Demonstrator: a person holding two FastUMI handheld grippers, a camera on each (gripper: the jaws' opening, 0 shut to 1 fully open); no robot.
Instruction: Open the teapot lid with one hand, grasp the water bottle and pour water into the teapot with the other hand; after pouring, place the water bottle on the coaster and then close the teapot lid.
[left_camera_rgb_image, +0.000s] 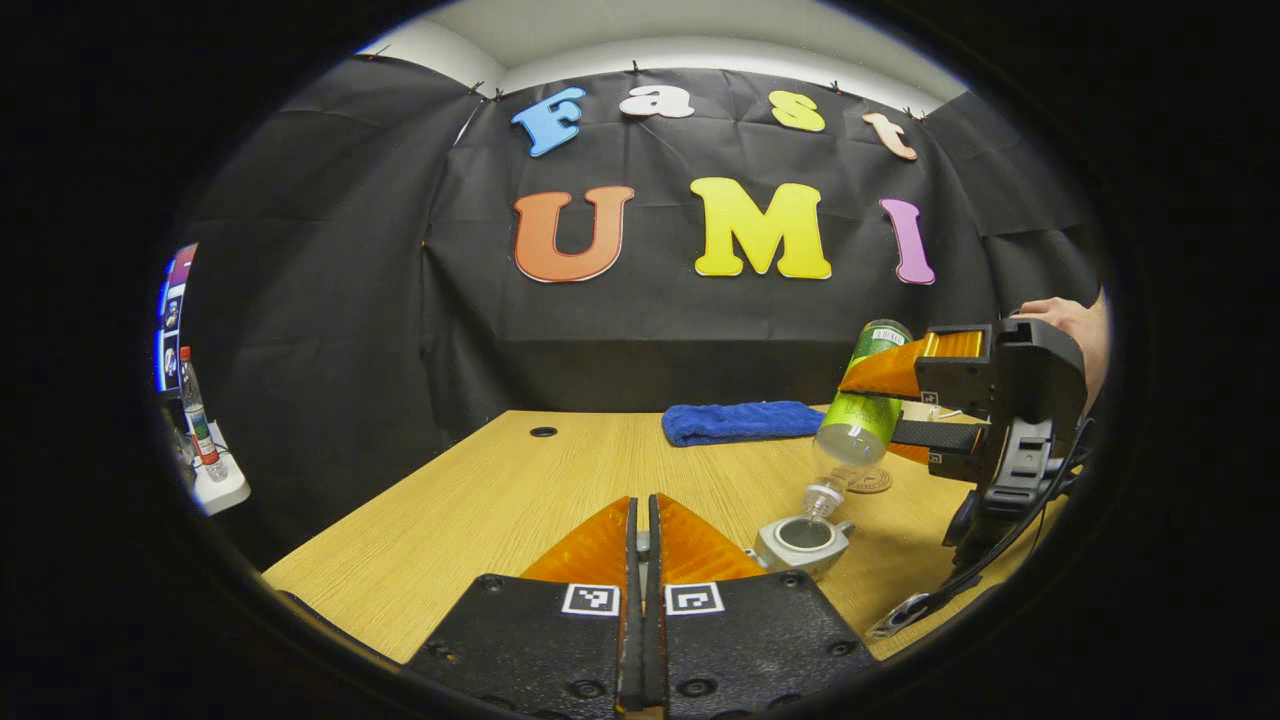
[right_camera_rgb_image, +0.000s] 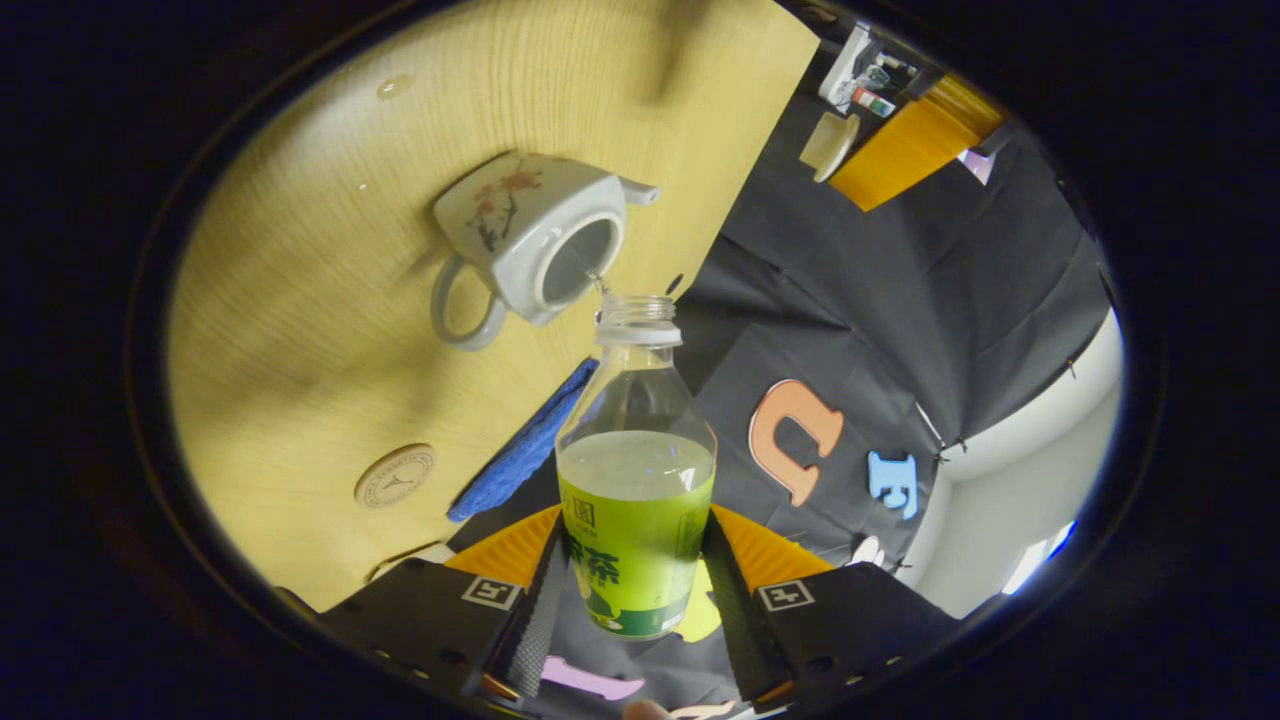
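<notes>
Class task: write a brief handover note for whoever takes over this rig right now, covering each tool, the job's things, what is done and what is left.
Right tool: shut on the water bottle, tilted, mouth over the open teapot.
Left tool: shut, raised over the table; the lid cannot be made out between its fingers.
Coaster: bare, beside the blue towel.
Done: lid off, bottle grasped.
Left: finish pouring, bottle onto coaster, close lid.

teapot lid unseen, left claw contents hidden
</notes>
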